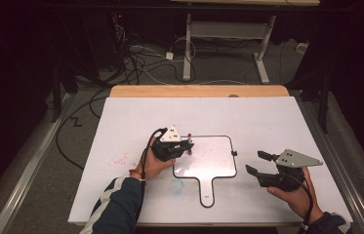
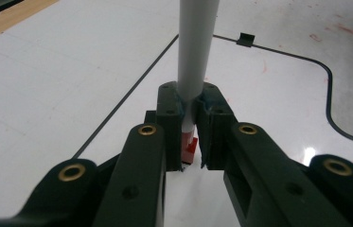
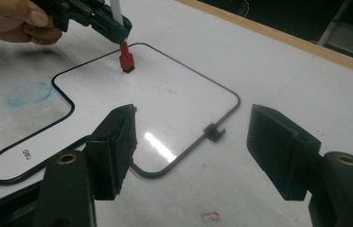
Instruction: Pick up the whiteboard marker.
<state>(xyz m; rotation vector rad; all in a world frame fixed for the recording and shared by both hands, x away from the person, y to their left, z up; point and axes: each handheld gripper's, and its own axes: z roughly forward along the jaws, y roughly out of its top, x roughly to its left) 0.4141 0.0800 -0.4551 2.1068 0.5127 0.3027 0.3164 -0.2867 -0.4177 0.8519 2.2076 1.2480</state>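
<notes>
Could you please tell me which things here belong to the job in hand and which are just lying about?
In the job:
- left hand-held gripper, shut on the marker
- small whiteboard under the marker's red end

Lying about:
- right hand-held gripper, open, holding nothing
- blue smudge
- red marks

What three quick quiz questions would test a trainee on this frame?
1. True or false: the left tool is shut on the marker.
2. Which part of the marker meets the small whiteboard? A) white barrel B) red eraser end C) nothing
3. How do the right tool's jaws stand?

Key:
1. True; its pads clamp the white barrel.
2. B; the red end rests on the board's surface in the right gripper view.
3. Open with nothing between them, hovering near the board's black clip.
</notes>
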